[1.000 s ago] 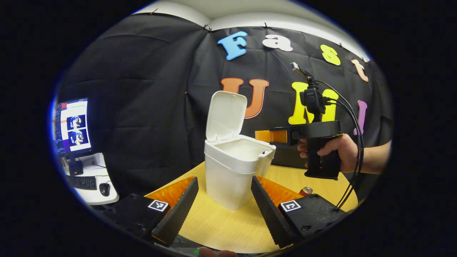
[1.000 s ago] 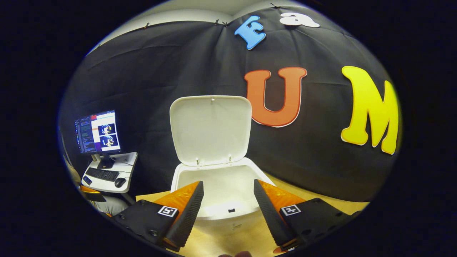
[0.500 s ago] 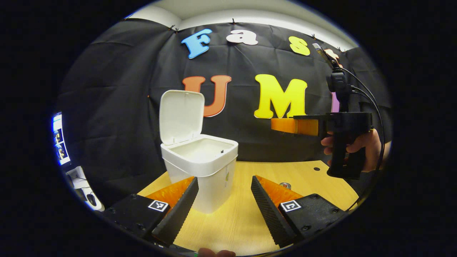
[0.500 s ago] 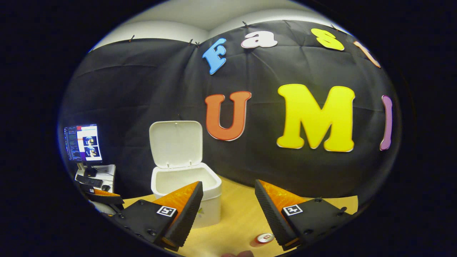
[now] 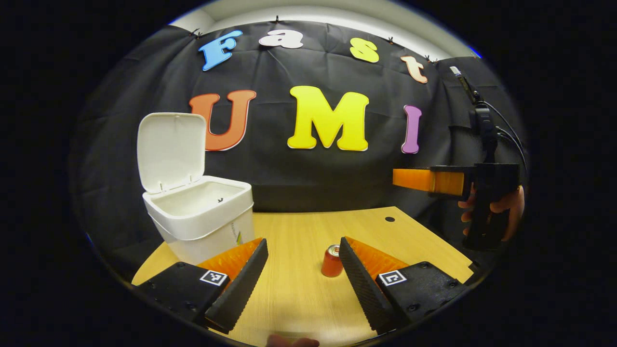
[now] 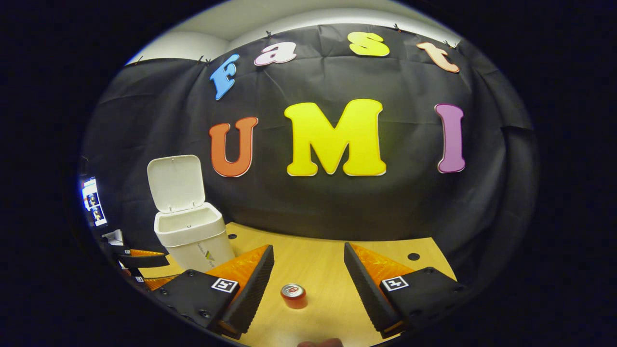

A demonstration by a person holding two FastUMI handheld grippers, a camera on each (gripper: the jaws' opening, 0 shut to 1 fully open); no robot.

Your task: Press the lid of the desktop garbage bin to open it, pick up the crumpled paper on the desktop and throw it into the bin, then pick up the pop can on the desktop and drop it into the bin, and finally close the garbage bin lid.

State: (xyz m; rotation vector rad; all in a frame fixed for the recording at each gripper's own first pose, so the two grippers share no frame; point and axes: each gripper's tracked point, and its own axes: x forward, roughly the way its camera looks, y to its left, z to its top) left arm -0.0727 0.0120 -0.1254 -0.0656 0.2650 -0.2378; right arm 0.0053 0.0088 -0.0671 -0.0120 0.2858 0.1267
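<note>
Bin lid up, no paper on surface, can standing there, not picked up; right hand-held gripper and left hand-held gripper both wide open, empty

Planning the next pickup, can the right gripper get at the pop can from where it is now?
Probably yes: the right gripper is open, the pop can stands upright between its fingers, with bare table around it.
</note>
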